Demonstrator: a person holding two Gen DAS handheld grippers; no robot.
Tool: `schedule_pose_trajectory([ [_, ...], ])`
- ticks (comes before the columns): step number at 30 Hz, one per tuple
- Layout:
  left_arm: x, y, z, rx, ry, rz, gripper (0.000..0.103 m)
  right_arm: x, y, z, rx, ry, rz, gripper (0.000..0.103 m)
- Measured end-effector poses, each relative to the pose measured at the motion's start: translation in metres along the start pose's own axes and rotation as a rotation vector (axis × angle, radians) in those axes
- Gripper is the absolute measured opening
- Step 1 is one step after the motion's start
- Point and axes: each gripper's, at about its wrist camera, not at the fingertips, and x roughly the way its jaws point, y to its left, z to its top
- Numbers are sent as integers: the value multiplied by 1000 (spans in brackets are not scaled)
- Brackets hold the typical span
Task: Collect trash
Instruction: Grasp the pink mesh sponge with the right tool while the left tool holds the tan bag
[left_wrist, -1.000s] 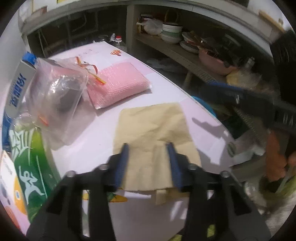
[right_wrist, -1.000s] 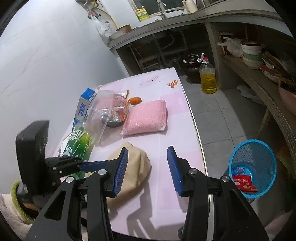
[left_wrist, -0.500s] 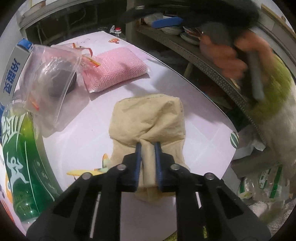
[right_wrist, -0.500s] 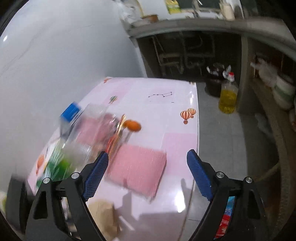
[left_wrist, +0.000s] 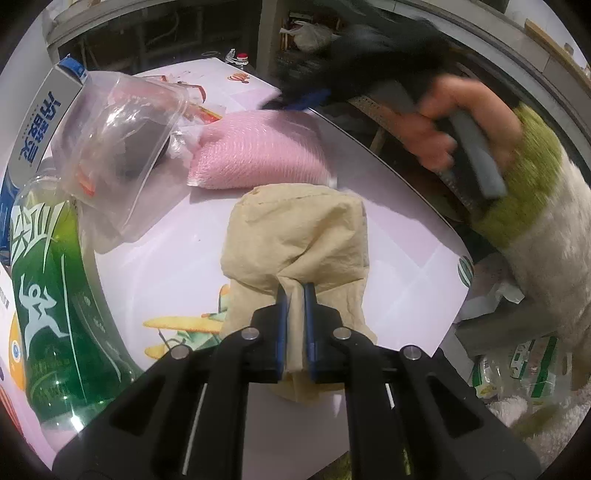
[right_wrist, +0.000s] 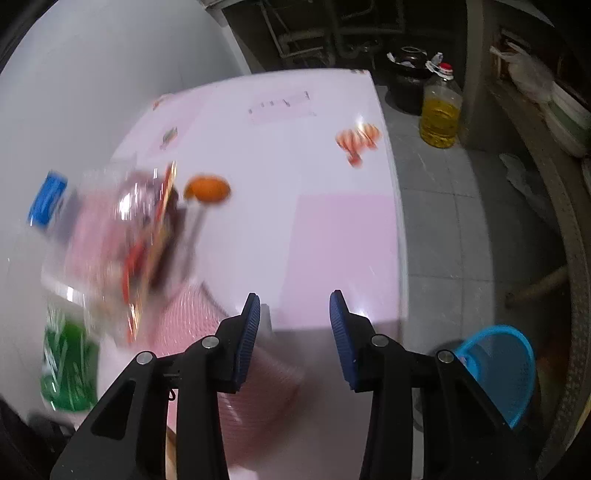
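Observation:
A crumpled beige paper sheet (left_wrist: 295, 236) lies on the pink table (left_wrist: 166, 266). My left gripper (left_wrist: 294, 291) is shut on its near fold, still closing, and the paper is bunched up between the pads. Behind it lies a pink bubble-wrap packet (left_wrist: 255, 155). In the right wrist view my right gripper (right_wrist: 295, 321) hovers over the packet's (right_wrist: 184, 325) far end. Its jaws stand apart and are closing, with only table top showing between the tips. This view is blurred. In the left wrist view the right gripper (left_wrist: 306, 99) is a dark blur over the packet.
A green bottle (left_wrist: 48, 295), a clear plastic tub (left_wrist: 118, 129) and a blue-white box (left_wrist: 40, 122) crowd the table's left side. A small orange object (right_wrist: 207, 189) lies further back. A blue mesh basket (right_wrist: 495, 373) and an oil bottle (right_wrist: 441, 110) stand on the floor at the right.
My left jaws closed on the beige paper and gathered it into a hump. My right gripper swept forward across the table to above the pink packet, opening wide and then narrowing.

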Motion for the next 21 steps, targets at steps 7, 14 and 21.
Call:
schedule_pose_trajectory([
  [7,-2,6,-2,-9,5,-8,8,-38,-12,-37,-15,-45,-8,40],
  [14,-4,4,-6,-16,11,11,7,-52,19,-34,-117,-83,106,91],
  [21,-9,4,-11,-25,13,32,7,-22,55,-37,-252,-6,51,93],
])
